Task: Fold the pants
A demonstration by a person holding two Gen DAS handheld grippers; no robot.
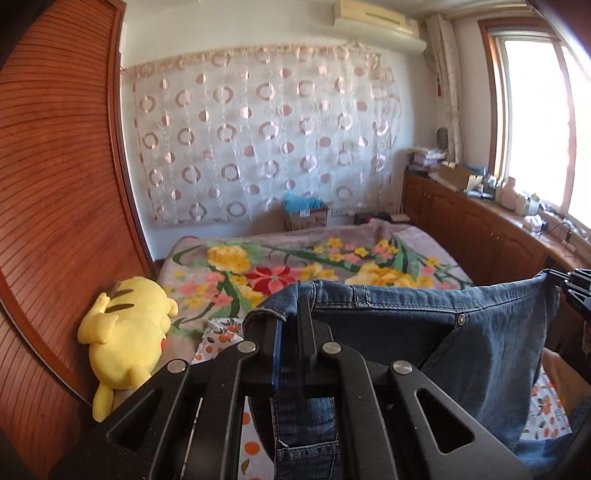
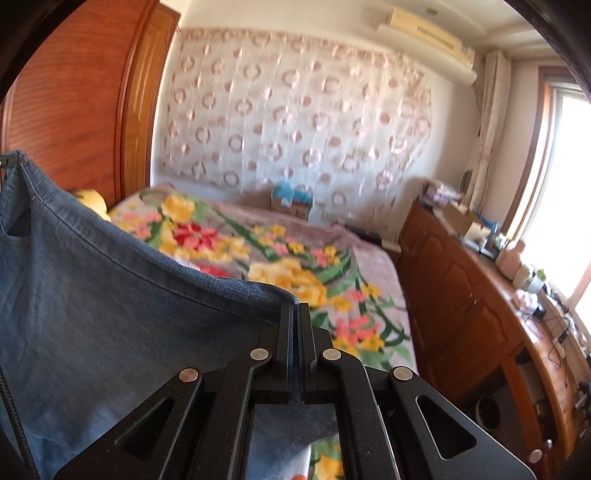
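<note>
The bed (image 1: 369,236) filled the middle of the room under a floral blanket (image 2: 295,258). Left of the bed stood a wooden wardrobe (image 1: 62,184); behind the bed hung a circle-patterned curtain (image 1: 266,125), with an air conditioner (image 1: 376,18) above it. Right of the bed ran a cluttered wooden surface (image 2: 491,266) below a bright window (image 1: 539,122). A cardboard box (image 1: 306,216) sat at the far end of the bed, and a yellow plush (image 1: 125,339) lay on the bed against the wardrobe.

The jeans (image 1: 424,332) hung above the near end of the bed, stretched between both grippers and blocking much of the view of the bed. The left gripper (image 1: 289,317) pointed slightly downward, its jaws clamped on one waistband corner. The right gripper (image 2: 294,314), tilted likewise, had its jaws closed tight on the opposite edge of the jeans.
</note>
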